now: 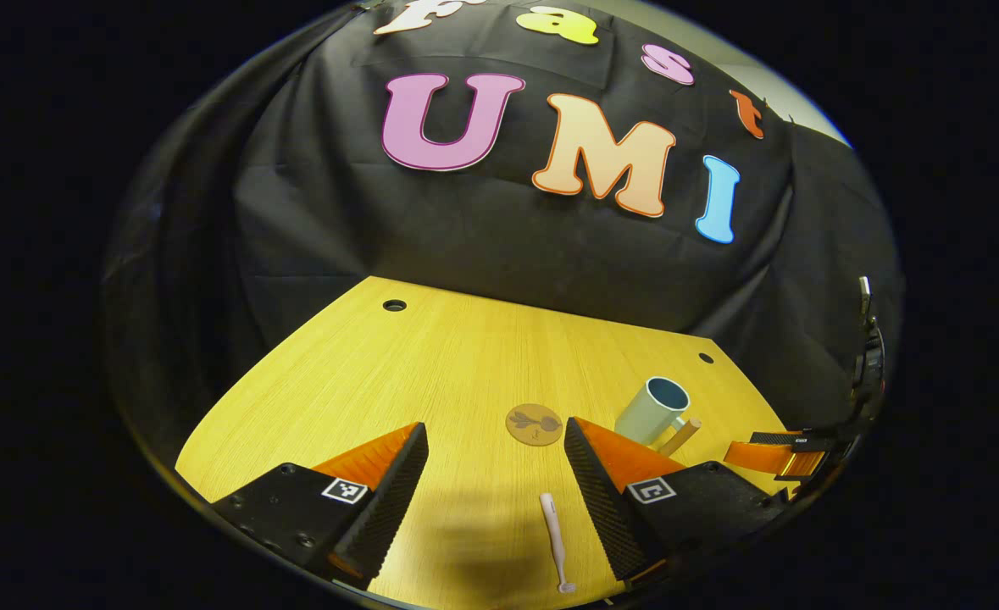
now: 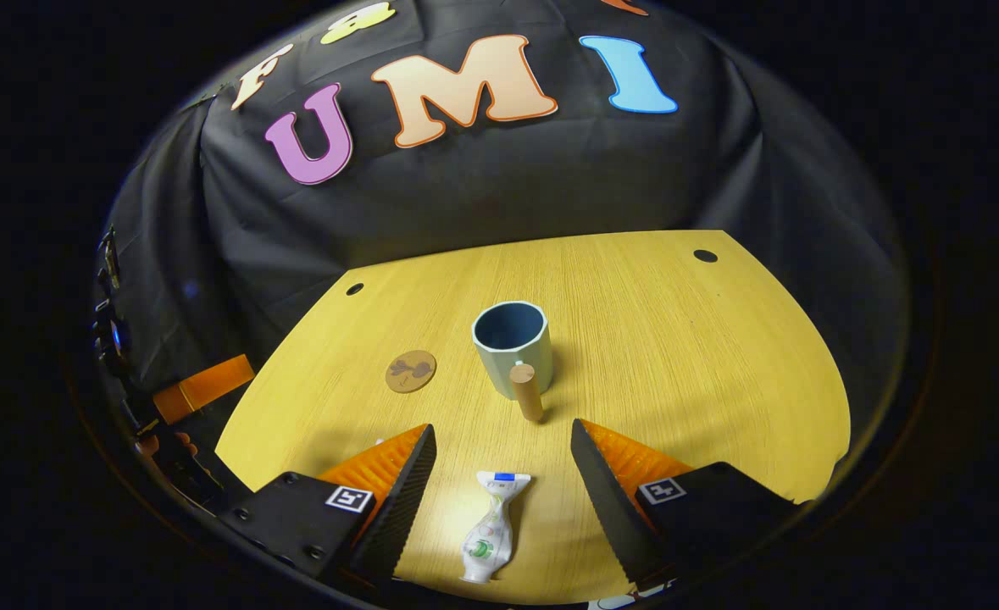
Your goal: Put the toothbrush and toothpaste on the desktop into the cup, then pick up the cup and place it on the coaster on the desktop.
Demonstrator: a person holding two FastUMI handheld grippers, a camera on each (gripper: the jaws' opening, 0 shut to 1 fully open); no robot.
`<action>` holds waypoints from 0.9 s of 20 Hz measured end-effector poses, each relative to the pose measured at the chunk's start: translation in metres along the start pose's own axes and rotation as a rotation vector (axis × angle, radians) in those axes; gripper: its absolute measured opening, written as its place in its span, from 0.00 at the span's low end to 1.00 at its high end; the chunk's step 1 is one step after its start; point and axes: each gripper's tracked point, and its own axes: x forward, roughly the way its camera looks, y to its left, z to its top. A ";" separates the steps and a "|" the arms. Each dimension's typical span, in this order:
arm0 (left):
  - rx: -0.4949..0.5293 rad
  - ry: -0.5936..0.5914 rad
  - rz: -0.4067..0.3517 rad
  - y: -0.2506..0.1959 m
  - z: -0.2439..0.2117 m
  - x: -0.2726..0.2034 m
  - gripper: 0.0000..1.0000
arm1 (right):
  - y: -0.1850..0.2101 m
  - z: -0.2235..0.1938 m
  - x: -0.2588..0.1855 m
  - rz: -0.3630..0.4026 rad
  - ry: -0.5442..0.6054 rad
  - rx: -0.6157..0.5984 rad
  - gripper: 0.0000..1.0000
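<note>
Left gripper view: the left gripper (image 1: pixel 495 483) hangs above the desk (image 1: pixel 431 364) with its two fingers spread wide apart and nothing between the pads. The toothbrush (image 1: pixel 555 542) lies flat on the wood in the gap between the fingers, closer to the right-hand finger (image 1: pixel 601 500) than to the left-hand one, not touching either; its long axis runs roughly along the direction the fingers point. Beyond the fingertips, slightly toward the right-hand finger, sits the round coaster (image 1: pixel 534 424), flat on the desk. Farther out past the right-hand fingertip stands the cup (image 1: pixel 653 411), upright, mouth open upward, with its wooden handle (image 1: pixel 679 437) sticking out toward the camera. The other gripper shows at the right edge, past the cup.

Right gripper view: the right gripper (image 2: pixel 503 479) also has its fingers wide apart, holding nothing. The toothpaste (image 2: pixel 489 527) lies flat on the desk (image 2: pixel 677 356) in the gap between the fingers, about midway, clear of both pads; its flat crimped end points toward the fingertips. Straight ahead of the gap stands the cup (image 2: pixel 512 343), upright, its handle (image 2: pixel 526 391) pointing back toward the fingers. The coaster (image 2: pixel 411 371) lies beside the cup, ahead of the left-hand finger, apart from it. The cup looks empty inside.
</note>
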 end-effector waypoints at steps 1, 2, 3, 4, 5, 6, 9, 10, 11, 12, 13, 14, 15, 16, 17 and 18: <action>-0.003 0.002 0.000 0.000 -0.001 0.001 0.94 | -0.002 -0.002 0.001 -0.006 0.008 -0.001 0.98; -0.003 0.005 0.000 0.002 -0.002 0.001 0.95 | -0.003 -0.003 0.002 -0.011 0.016 -0.002 0.98; -0.002 0.010 0.003 0.002 -0.003 0.002 0.95 | -0.004 -0.007 0.003 -0.015 0.028 -0.004 0.98; -0.002 0.016 0.005 0.003 -0.004 0.002 0.94 | -0.004 -0.010 0.005 -0.018 0.043 -0.007 0.98; -0.004 0.023 0.007 0.003 -0.006 0.003 0.95 | -0.004 -0.015 0.006 -0.019 0.059 -0.014 0.98; -0.009 0.036 0.011 0.005 -0.009 0.003 0.95 | -0.003 -0.019 0.009 -0.021 0.080 -0.023 0.98; -0.015 0.082 0.017 0.009 -0.023 0.005 0.95 | 0.006 -0.037 0.018 -0.006 0.166 -0.044 0.98; -0.012 0.094 0.019 0.010 -0.026 0.005 0.95 | 0.008 -0.043 0.021 -0.003 0.199 -0.048 0.98; -0.006 0.105 0.023 0.013 -0.029 0.005 0.94 | 0.009 -0.051 0.024 -0.001 0.232 -0.054 0.98; 0.000 0.114 0.031 0.016 -0.031 0.003 0.94 | 0.009 -0.057 0.027 -0.005 0.265 -0.061 0.98; 0.000 0.127 0.032 0.018 -0.037 0.001 0.94 | 0.009 -0.065 0.029 -0.011 0.302 -0.067 0.98; -0.004 0.142 0.028 0.019 -0.040 0.000 0.95 | 0.011 -0.079 0.032 -0.017 0.372 -0.068 0.98; -0.009 0.157 0.028 0.021 -0.047 0.002 0.95 | 0.009 -0.087 0.035 -0.027 0.412 -0.071 0.98; -0.016 0.168 0.025 0.021 -0.049 0.003 0.95 | 0.007 -0.093 0.037 -0.040 0.439 -0.075 0.98; -0.023 0.177 0.023 0.022 -0.052 0.003 0.95 | 0.007 -0.097 0.038 -0.048 0.466 -0.074 0.98; -0.030 0.188 0.022 0.022 -0.055 0.005 0.95 | 0.007 -0.103 0.041 -0.052 0.503 -0.068 0.98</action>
